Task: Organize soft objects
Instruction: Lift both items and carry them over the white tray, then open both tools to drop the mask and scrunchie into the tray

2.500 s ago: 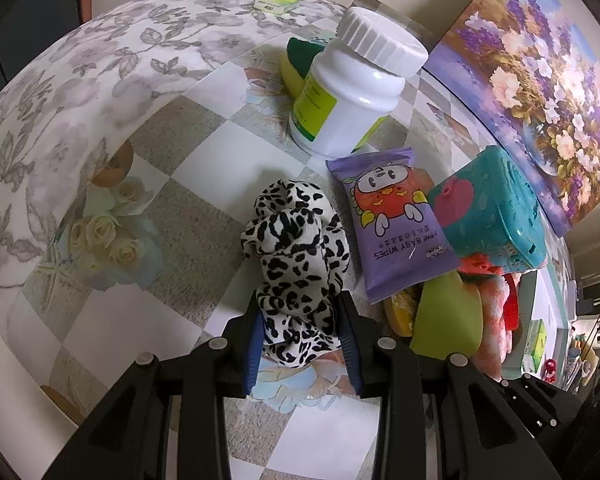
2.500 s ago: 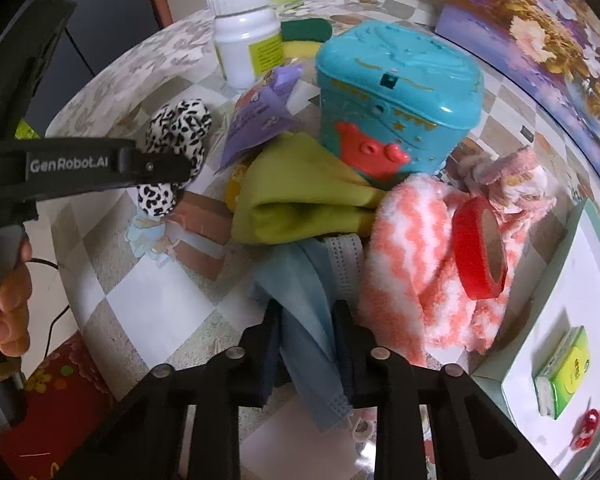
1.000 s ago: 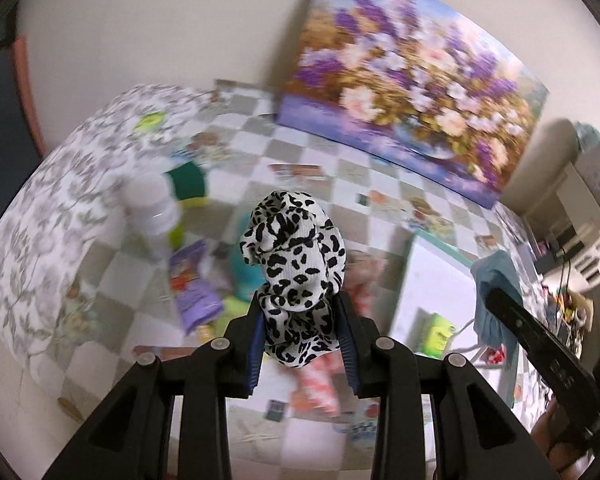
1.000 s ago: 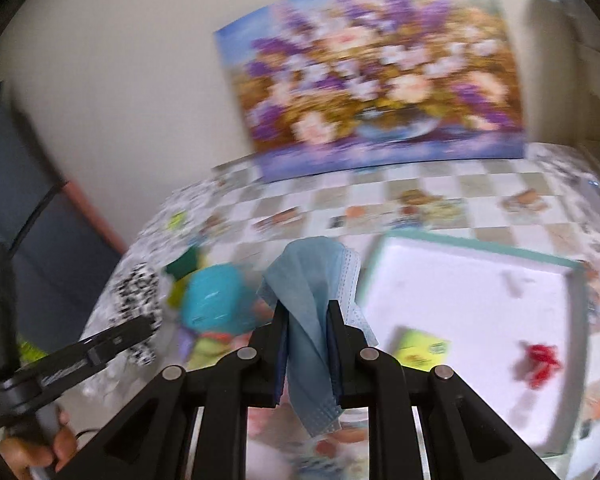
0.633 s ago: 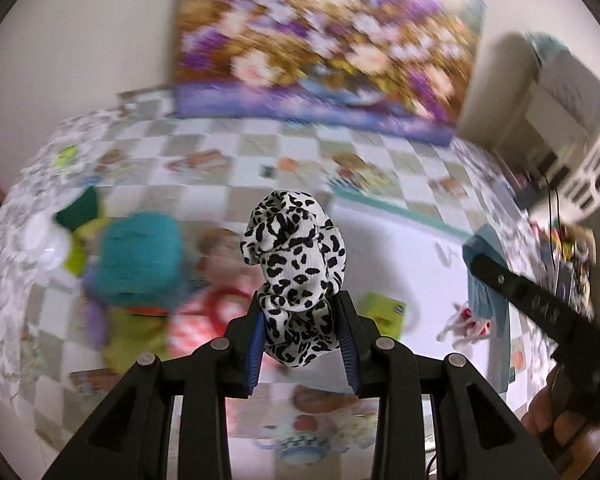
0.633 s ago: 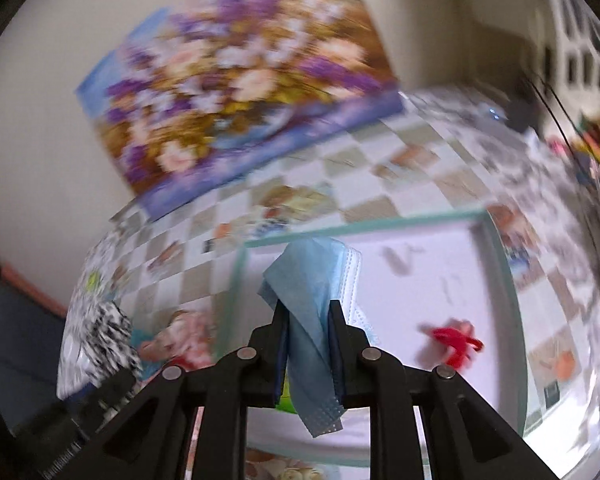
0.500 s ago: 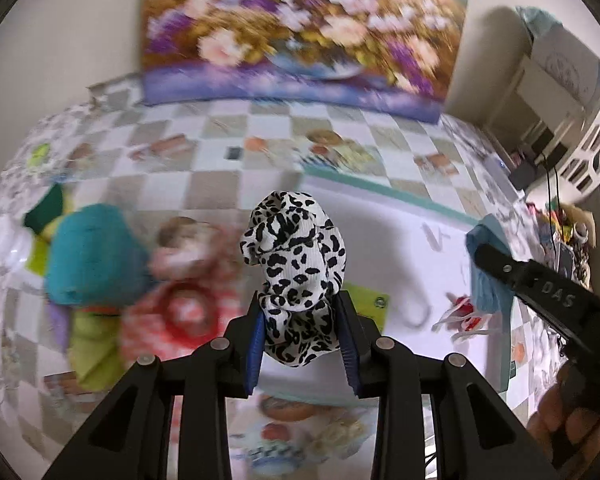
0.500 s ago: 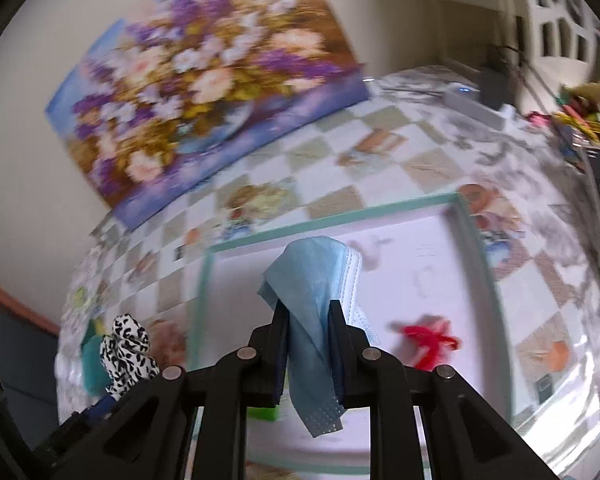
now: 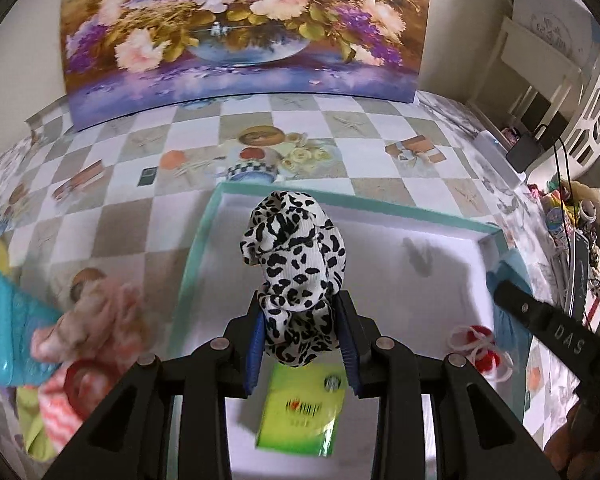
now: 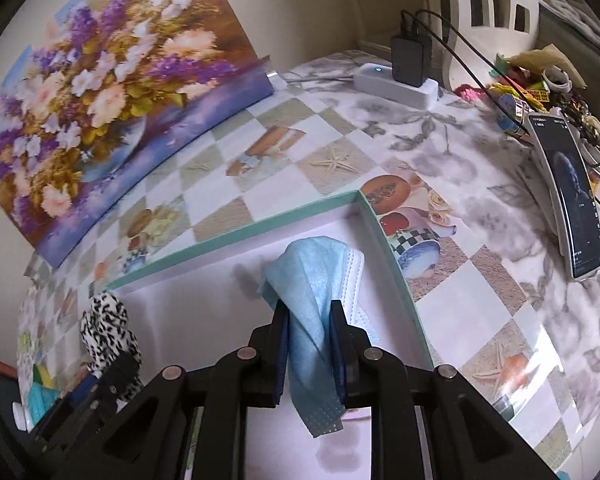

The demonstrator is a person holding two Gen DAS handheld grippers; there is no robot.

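Note:
My left gripper (image 9: 302, 320) is shut on a black-and-white leopard-print scrunchie (image 9: 296, 248), held above the left part of a white tray with a teal rim (image 9: 196, 248). My right gripper (image 10: 308, 320) is shut on a light blue face mask (image 10: 312, 272), which hangs over the tray's far right corner (image 10: 364, 200). A green packet (image 9: 304, 412) and a small red-and-white item (image 9: 480, 348) lie in the tray. The right wrist view shows the scrunchie (image 10: 108, 328) at lower left. The mask (image 9: 508, 264) appears at the right of the left wrist view.
Left of the tray lies a pile: a teal box (image 9: 4, 320), pink fuzzy cloth (image 9: 100, 312), a red tape roll (image 9: 80, 380). A flower painting (image 9: 240, 28) leans on the wall behind. A phone (image 10: 572, 192), power strip (image 10: 396, 84) and clutter sit right.
Both grippers have swung from above the pile to over the tray and come down closer to it. Each still holds its item.

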